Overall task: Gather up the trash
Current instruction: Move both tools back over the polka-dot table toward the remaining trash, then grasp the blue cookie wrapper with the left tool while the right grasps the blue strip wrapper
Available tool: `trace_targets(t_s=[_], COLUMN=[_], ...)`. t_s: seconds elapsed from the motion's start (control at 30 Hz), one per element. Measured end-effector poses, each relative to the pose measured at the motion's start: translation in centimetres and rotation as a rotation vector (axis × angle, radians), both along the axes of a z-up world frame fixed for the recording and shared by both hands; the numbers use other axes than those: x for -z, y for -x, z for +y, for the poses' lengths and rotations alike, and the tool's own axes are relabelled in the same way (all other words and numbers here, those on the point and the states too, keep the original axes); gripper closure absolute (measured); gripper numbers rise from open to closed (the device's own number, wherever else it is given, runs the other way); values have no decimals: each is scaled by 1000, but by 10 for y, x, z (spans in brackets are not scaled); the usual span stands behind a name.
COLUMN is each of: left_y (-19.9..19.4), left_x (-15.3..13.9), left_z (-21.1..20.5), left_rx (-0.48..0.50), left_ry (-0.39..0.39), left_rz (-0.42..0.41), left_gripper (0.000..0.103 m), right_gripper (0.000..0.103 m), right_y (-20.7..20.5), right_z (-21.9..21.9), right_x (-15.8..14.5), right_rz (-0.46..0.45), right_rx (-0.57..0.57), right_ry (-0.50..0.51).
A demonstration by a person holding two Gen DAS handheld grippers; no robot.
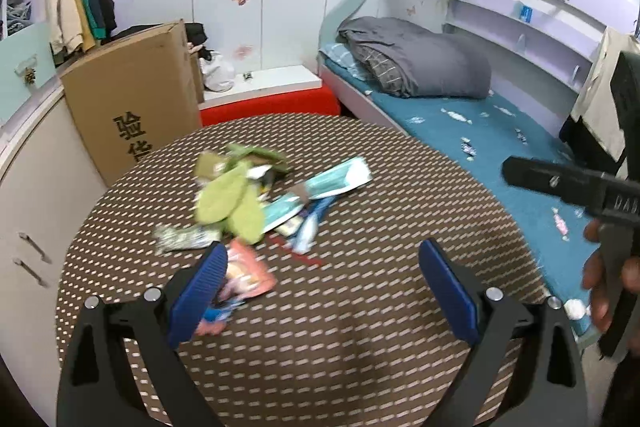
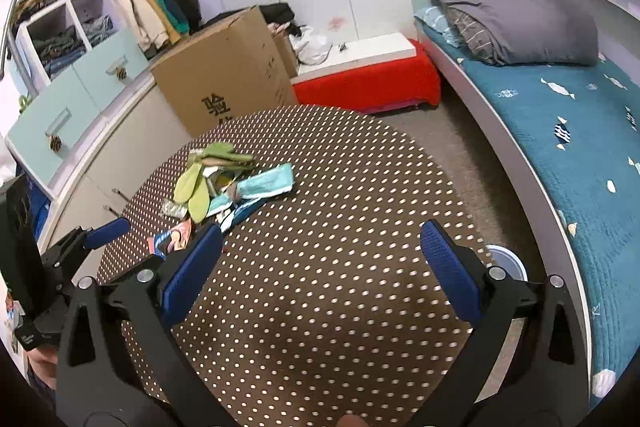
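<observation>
**Both claws spread over a littered round surface**

Blue-padded fingers of the left claw (image 1: 322,291) stand wide apart above the brown, dot-patterned round surface (image 1: 360,347), gripping nothing. Just beside and partly behind its left finger lies a pink and orange printed snack wrapper (image 1: 248,273), flat on the surface; whether the pad touches it cannot be told. Ahead of that claw, slightly to its left, sits the main heap of trash: two yellow-green leaf-shaped pieces (image 1: 234,205), a crumpled silvery-white patterned wrapper (image 1: 180,237) to their left, and pale teal and white flat packets (image 1: 340,177) reaching out to the right of the heap. A thin red strip (image 1: 298,253) lies between the heap and the claw's open gap.

The right claw (image 2: 322,267) is likewise open and empty, hovering over bare surface nearer the person. From it the same heap lies ahead and to the left, with the green pieces (image 2: 192,189) and teal packets (image 2: 268,181) touching one another, and the pink wrapper (image 2: 172,241) close by its left finger. The left claw's blue fingertip shows at the far left edge of that view.

Beyond the surface stand a brown cardboard box with black printed characters (image 2: 224,75) and a red-covered low bench (image 2: 372,79). To the right of the claws runs a bed with a teal quilt (image 2: 580,155) and a folded grey duvet (image 2: 516,15).
</observation>
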State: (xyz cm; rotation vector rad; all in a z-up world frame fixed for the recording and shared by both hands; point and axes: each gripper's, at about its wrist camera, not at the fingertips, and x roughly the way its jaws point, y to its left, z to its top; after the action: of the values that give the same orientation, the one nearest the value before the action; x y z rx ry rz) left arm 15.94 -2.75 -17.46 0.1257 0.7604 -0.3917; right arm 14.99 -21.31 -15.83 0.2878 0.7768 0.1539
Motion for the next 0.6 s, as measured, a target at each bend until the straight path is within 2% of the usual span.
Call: trace_targets(t_s=[0.17, 0.37, 0.43, 0.47, 0.6], left_y=[-16, -47, -52, -55, -53], left_x=[26, 59, 66, 69, 68], left_z=[40, 56, 54, 54, 55], left_rx=[-42, 14, 51, 72, 81], left_ry=[-69, -130, -135, -129, -108], left_rz=[-11, 66, 95, 118, 135], left_gripper=[9, 10, 26, 44, 60], right_gripper=[6, 6, 6, 6, 6], right_y=[-7, -17, -20, -23, -38], right_z=[15, 32, 37, 39, 48], right_x=[13, 25, 27, 28, 38], right_rz=[37, 75, 78, 82, 108], right_rx=[-25, -51, -60, -67, -67], right_ry=[-1, 10, 19, 18, 9])
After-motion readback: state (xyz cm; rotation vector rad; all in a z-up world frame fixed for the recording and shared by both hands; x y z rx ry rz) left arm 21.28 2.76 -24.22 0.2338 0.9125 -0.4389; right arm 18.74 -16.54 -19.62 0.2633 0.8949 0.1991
